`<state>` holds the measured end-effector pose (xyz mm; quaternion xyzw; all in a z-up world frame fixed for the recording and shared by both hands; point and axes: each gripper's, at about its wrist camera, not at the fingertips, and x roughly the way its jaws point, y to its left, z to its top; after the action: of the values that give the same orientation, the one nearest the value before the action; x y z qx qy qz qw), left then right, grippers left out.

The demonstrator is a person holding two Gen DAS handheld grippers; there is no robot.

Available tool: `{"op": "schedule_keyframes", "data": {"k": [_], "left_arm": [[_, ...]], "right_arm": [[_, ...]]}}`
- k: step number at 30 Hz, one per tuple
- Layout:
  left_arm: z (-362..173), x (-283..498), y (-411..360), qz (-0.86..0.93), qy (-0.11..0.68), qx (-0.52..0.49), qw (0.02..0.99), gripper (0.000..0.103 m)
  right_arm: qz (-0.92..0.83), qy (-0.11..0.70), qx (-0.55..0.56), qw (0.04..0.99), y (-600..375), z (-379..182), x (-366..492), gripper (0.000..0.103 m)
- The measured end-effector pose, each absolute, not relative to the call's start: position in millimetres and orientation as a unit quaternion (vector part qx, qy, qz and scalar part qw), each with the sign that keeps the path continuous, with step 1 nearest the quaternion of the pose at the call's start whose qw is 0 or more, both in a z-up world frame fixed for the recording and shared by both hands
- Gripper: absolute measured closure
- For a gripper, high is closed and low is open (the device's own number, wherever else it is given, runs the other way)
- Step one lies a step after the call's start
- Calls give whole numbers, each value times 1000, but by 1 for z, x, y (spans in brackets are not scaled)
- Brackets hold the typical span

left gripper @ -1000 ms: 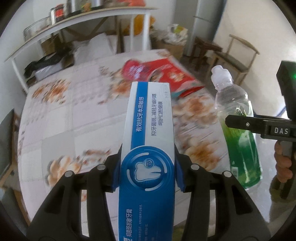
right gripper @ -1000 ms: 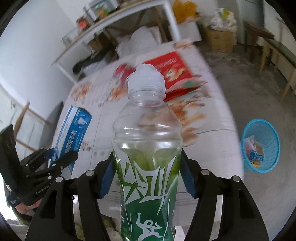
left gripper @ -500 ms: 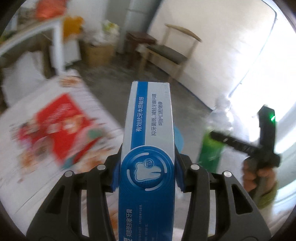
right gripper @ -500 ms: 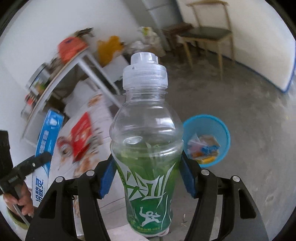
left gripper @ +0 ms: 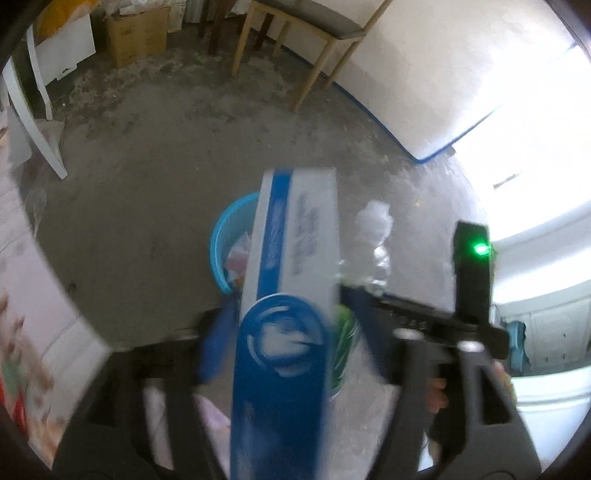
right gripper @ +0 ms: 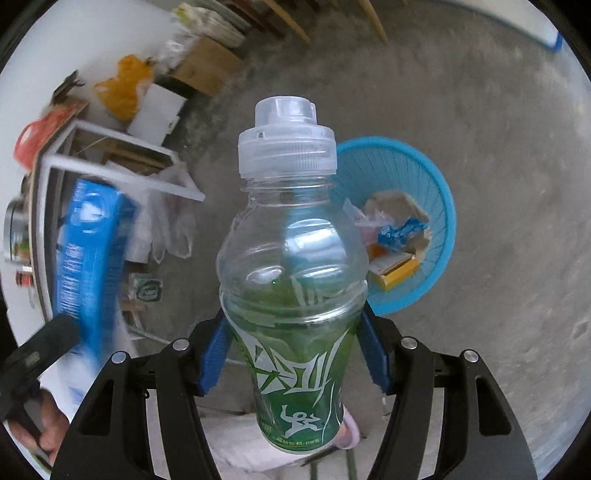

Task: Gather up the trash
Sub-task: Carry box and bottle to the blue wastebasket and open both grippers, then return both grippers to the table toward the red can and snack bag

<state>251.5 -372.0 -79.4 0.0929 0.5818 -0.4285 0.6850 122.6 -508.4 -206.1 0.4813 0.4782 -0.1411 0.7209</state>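
Observation:
My left gripper (left gripper: 284, 332) is shut on a blue and white toothpaste box (left gripper: 295, 258), held above the floor and pointing at a blue trash basket (left gripper: 229, 236). My right gripper (right gripper: 295, 354) is shut on a clear plastic bottle (right gripper: 291, 266) with a green label and a white cap. The basket (right gripper: 439, 206) lies on the floor just beyond the bottle and holds several wrappers and a yellow box. The box (right gripper: 88, 254) also shows at the left of the right wrist view, and the bottle (left gripper: 373, 236) shows blurred beside the box in the left wrist view.
The table edge with a patterned cloth (left gripper: 33, 295) is at the left. A wooden chair (left gripper: 303, 44), a cardboard carton (left gripper: 136, 33) and a white shelf leg (left gripper: 44, 110) stand on the grey concrete floor. A white shelf frame (right gripper: 122, 173) with plastic bags is left of the bottle.
Both grippers have swung away from the table toward the floor. The blue basket now sits close ahead of both held items, and the views look downward.

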Motion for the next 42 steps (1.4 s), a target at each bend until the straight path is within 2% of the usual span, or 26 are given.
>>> {"op": "schedule_keyframes", "data": {"k": [3,8,11,14,17,28,35,38,42], "left_arm": [[-83,258,-385,-412,571,86,705,22],[-67,262,-364,-412,555,72,719,22],[-50,256,-335,-416,539,69,729,22],[-31,249,-299,-417,517,60,745,22],[-12,238,-257,-417,500,34,759,21],[34,199,-105,-369,427,-18,825,20],[34,176,-9,-283,394,-30,874,20],[26,166,32,-242,396,-45,885,19],[10,155,74,-186,400,-71,895,19]], "right_arm": [[-156,501,485,700,-524,-243,143,42],[-184,527,491,669,-544,-298,162,41],[-207,519,494,666,-546,-311,168,40],[-216,503,499,672,-546,-318,165,33],[-227,484,505,678,-546,-314,153,32],[-213,433,522,703,-513,-266,82,32],[-178,420,461,761,-451,-190,54,32],[-161,415,425,788,-424,-155,55,27],[-120,397,389,822,-391,-107,72,27]]}}
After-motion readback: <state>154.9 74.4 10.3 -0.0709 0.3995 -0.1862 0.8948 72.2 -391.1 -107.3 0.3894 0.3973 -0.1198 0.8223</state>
